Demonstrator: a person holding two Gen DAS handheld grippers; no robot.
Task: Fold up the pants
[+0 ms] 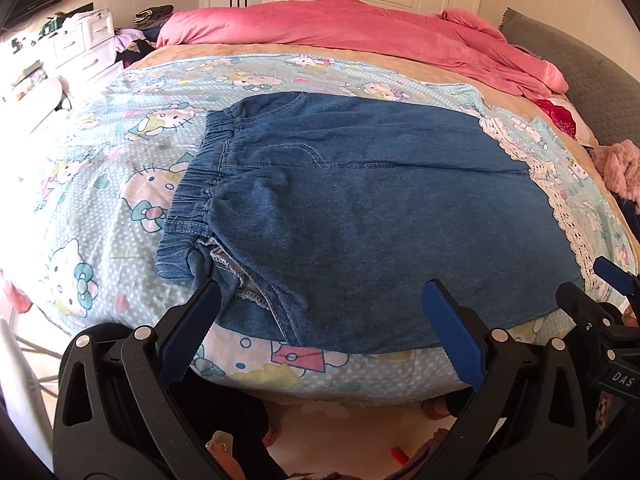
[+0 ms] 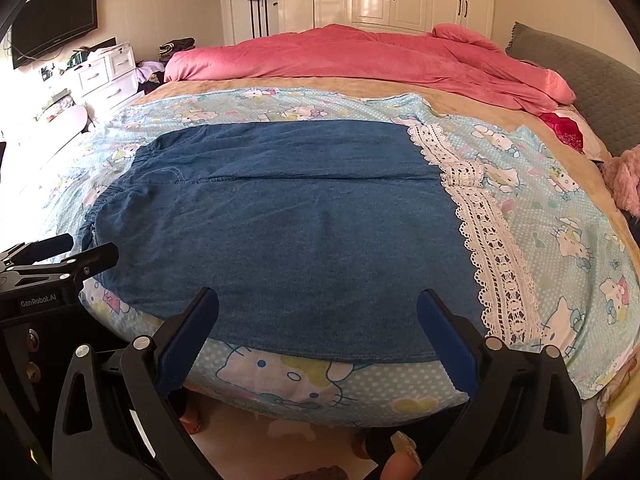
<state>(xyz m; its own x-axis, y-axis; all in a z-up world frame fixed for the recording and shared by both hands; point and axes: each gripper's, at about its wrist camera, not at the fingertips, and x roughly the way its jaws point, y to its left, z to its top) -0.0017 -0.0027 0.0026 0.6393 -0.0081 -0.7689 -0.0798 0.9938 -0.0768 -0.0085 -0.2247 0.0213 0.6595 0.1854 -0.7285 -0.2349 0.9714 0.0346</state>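
The denim pants (image 1: 352,208) lie flat on the Hello Kitty sheet (image 1: 100,184), waistband (image 1: 192,196) at 9 o'clock, lace hem (image 2: 484,232) at 3 o'clock. The left gripper (image 1: 322,300) and right gripper (image 2: 318,306) hover at 6 o'clock, jaws apart, holding nothing.
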